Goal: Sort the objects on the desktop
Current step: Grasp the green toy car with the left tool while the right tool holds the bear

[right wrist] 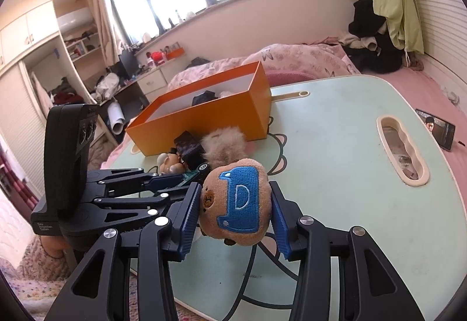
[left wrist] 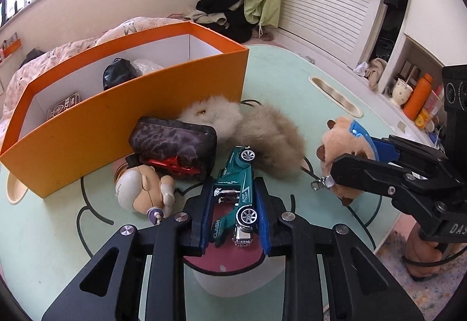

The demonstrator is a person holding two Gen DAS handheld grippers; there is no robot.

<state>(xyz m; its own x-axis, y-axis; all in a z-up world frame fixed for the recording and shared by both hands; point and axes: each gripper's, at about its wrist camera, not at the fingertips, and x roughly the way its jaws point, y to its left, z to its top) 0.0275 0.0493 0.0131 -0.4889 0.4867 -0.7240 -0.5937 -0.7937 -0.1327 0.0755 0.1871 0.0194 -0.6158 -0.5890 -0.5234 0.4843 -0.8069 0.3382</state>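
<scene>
A teal toy car (left wrist: 238,192) lies on its side between the blue pads of my left gripper (left wrist: 233,216), which is shut on it just above the pale green table (left wrist: 58,233). My right gripper (right wrist: 233,213) is shut on a brown plush bear (right wrist: 236,204) with a blue patch bearing a white D. In the left wrist view that bear (left wrist: 341,146) and the right gripper (left wrist: 354,148) sit to the right of the car. An orange box (left wrist: 116,128) with a white inside stands behind, holding a black item (left wrist: 119,74) and a small dark pack (left wrist: 62,108).
A dark patterned pouch (left wrist: 175,143), a red toy (left wrist: 175,166), a small figurine (left wrist: 143,192) and two fluffy fur pieces (left wrist: 248,128) lie in front of the box. The table has a handle slot (right wrist: 402,151). A phone (right wrist: 436,128) stands on the pink bed beyond.
</scene>
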